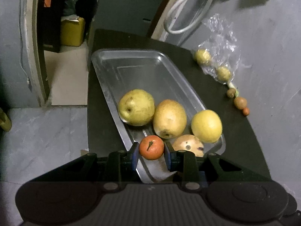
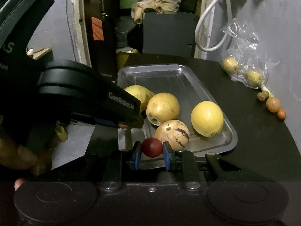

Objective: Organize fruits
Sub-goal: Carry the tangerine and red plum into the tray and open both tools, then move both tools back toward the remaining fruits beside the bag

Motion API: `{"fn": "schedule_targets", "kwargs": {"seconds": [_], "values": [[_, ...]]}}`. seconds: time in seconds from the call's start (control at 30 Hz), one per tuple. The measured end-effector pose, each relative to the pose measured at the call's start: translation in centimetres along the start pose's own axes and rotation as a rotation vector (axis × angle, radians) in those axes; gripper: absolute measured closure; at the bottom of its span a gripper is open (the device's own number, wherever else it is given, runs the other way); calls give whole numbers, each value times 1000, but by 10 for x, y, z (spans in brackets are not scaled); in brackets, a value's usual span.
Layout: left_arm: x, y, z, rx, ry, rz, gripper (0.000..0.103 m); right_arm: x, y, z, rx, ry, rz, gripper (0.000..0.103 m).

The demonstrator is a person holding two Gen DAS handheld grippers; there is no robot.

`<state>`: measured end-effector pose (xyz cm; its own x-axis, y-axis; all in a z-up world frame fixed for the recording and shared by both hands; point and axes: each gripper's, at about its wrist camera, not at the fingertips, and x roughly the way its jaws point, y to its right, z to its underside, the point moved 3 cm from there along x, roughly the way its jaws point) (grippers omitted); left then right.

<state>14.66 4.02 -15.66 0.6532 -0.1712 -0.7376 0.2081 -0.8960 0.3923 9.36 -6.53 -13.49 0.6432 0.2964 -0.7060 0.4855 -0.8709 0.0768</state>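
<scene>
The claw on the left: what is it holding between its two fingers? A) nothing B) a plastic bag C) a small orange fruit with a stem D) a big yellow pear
C: the left claw has its blue pads on either side of a small orange fruit, over the near end of the metal tray.

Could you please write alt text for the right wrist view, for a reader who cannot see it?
The right gripper holds a small dark red fruit over the near end of a metal tray on a black table. The tray holds four yellowish fruits, one of them a blotched fruit. The left gripper reaches in from the left.
</scene>
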Motion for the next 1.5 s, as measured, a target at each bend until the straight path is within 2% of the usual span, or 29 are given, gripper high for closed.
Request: {"fn": "schedule_targets", "kwargs": {"seconds": [0.2,0.33,0.4,0.5,0.53,0.57,0.63,0.73,0.77,0.83,0.97,1.07,1.23,1.37,1.43,1.5], "values": [[10,-3,-6,18,-22,-6,71,12,-2,1,32,-10,11,76],[13,-2,-11,45,-29,-3,60,14,-4,2,44,-8,20,74],[13,-4,-12,37,-24,-2,54,12,-6,3,41,-4,25,69],[9,-7,-12,13,-18,1,45,5,-6,6,44,6,38,55],[5,-9,-12,8,-6,7,38,1,-6,8,48,14,47,47],[-1,-10,-10,4,13,10,25,-3,-7,10,46,22,50,39],[-17,-15,-6,-22,56,-6,12,-16,-9,14,23,38,48,30],[-45,-24,2,-75,100,-5,1,-37,-8,17,2,50,58,13],[-54,-25,4,-88,110,-12,1,-44,-6,17,3,56,63,7],[-69,-24,8,-79,130,-17,1,-55,-2,15,11,54,73,2],[-92,-15,21,8,162,-41,1,-68,7,10,46,24,89,2],[-107,-10,35,25,189,-73,1,-81,10,9,42,21,90,1],[-122,-7,53,49,188,-76,1,-103,17,11,4,17,112,1],[-118,-12,73,67,101,-43,1,-108,27,24,17,-65,141,1],[-116,-15,82,52,55,-42,1,-113,35,29,56,-83,148,1],[-118,-18,87,43,42,-27,0,-121,46,32,100,-79,175,1]]}}
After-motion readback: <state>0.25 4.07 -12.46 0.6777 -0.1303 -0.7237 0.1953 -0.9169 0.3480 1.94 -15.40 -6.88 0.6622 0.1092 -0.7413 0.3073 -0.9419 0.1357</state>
